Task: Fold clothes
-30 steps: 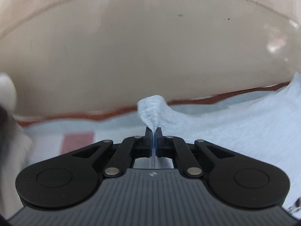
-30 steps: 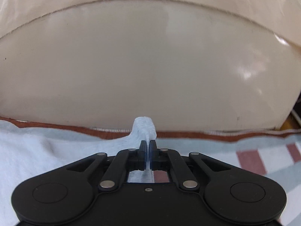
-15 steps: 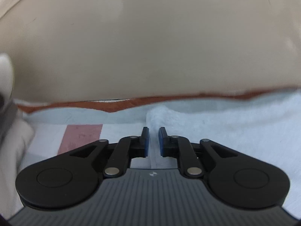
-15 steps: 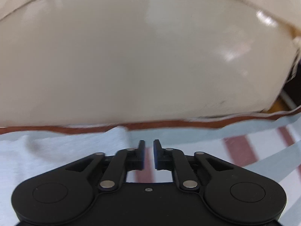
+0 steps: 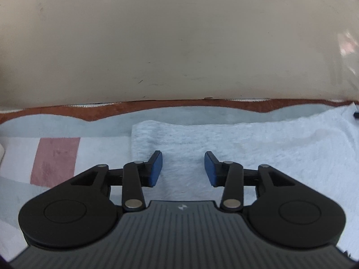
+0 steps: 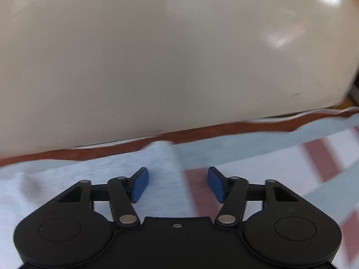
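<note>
Garment (image 5: 224,139) released, claws (image 5: 183,168) lowered, opening.

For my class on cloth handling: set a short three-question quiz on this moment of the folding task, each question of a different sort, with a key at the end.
1. True or false: the left gripper pinches the pale blue garment.
2. Multiple choice: the garment lies on
A. bare wood
B. a striped blanket
C. a metal tray
3. Short answer: in the right wrist view, which part of the garment lies between the fingers of the right gripper?

Key
1. False. Its jaws are opening, and the cloth lies flat below them, clear of the pads.
2. B
3. Its corner and side edge, with the blanket showing beside it; these jaws are opening too, clear of the cloth.
</note>
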A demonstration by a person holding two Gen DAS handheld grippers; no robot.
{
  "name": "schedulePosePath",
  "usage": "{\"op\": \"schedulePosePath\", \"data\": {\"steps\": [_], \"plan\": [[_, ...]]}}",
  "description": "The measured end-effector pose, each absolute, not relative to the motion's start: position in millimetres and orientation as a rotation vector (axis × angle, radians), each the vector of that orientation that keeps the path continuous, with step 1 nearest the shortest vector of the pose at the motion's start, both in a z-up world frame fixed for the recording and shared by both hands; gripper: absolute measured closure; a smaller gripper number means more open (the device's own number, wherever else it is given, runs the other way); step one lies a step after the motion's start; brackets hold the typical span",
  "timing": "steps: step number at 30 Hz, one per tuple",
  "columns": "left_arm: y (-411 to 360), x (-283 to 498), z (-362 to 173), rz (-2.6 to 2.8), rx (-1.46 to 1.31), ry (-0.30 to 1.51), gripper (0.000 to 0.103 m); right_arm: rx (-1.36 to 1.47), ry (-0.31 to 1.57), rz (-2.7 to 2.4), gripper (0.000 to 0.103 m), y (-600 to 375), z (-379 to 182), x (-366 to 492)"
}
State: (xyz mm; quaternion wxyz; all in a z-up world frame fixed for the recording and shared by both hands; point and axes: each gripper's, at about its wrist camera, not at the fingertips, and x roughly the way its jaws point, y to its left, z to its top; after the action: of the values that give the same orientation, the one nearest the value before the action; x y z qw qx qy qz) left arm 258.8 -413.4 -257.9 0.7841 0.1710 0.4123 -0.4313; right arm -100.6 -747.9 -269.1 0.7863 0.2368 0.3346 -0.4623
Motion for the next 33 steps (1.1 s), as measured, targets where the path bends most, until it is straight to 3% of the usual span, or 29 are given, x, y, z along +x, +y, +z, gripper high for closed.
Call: {"op": "schedulePosePath", "data": {"steps": [1,2,3,4,5,11,15,16,17,18,25,27,30,33], "plan": [[-415,257,-259,-0.927,0.381,0.883,0.066,0.484,0.723,-0.945,0.068,-746,-269,-98],[-415,255,-260,-0.923,0.396,0.874,0.068,0.445,0.745,-0.9,0.098,-745,-268,-93],[-417,252,-259,-0.928,0.427,0.861,0.07,0.406,0.763,-0.858,0.099,-743,-266,-89],[-419,248,-259,-0.934,0.463,0.847,0.083,0.376,0.749,-0.869,0.099,-743,-260,-90],[-422,244,-258,-0.957,0.498,0.833,0.103,0.345,0.735,-0.879,0.099,-742,-254,-90],[-437,226,-265,-0.824,0.684,0.667,0.103,0.274,0.728,-0.941,0.1,-749,-234,-96],[-432,238,-266,-0.777,0.627,0.678,0.103,0.25,0.767,-1.003,0.101,-748,-235,-105],[-429,242,-262,-0.786,0.585,0.706,0.103,0.245,0.776,-1.022,0.1,-748,-235,-108],[-425,245,-259,-0.8,0.54,0.736,0.099,0.241,0.794,-1.065,0.088,-749,-235,-113],[-422,248,-256,-0.804,0.507,0.747,0.099,0.243,0.807,-1.093,0.086,-751,-235,-120],[-407,272,-249,-0.852,0.452,0.861,0.083,0.453,0.894,-1.137,0.077,-762,-211,-184],[-397,271,-245,-0.871,0.435,0.888,0.082,0.457,0.981,-1.059,0.071,-760,-192,-194],[-379,253,-234,-0.906,0.441,0.892,0.082,0.433,1.096,-0.853,0.069,-733,-152,-209],[-365,223,-218,-0.926,0.464,0.884,0.082,0.313,1.111,-0.736,0.066,-670,-115,-237]]}}
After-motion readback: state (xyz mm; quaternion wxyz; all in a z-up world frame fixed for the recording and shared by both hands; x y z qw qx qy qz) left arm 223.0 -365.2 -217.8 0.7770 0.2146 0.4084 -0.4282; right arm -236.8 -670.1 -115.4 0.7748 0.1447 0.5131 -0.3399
